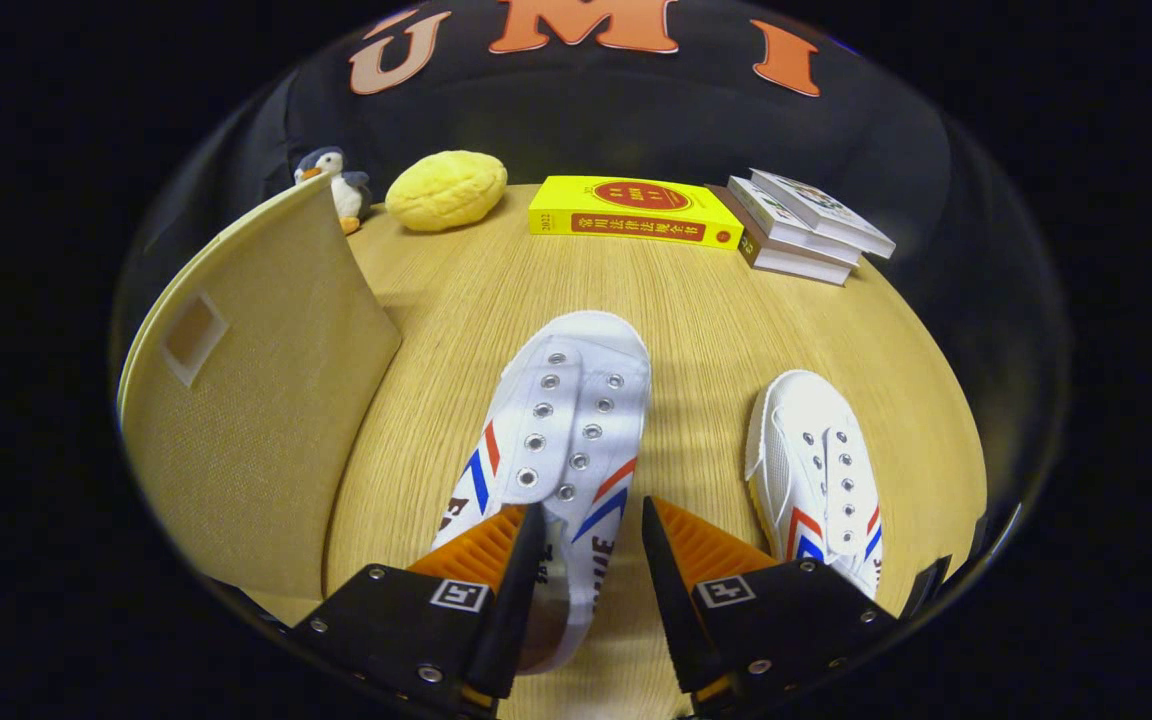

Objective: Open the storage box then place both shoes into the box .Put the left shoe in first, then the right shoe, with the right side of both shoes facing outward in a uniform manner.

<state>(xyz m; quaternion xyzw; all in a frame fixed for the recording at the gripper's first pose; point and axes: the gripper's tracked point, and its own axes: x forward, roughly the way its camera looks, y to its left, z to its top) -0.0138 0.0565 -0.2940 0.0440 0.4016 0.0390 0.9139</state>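
Observation:
A white canvas shoe [566,400] with red and blue stripes lies on the wooden table, toe pointing away from me. Its heel end reaches back between my fingers. My gripper [592,506] is open around that heel end: the left finger overlaps the shoe's left side, while a strip of table shows between the shoe and the right finger. The second matching shoe [816,470] lies on the table just beyond the right finger. The beige fabric storage box [256,400] stands to the left of the shoes, its flap with a square patch raised toward me.
At the table's far side a yellow book [631,212] lies flat, with a stack of books [801,228] to its right. A yellow round plush [446,190] and a small penguin toy [336,185] sit behind the box. Bare wood [696,320] lies between the shoes and the books.

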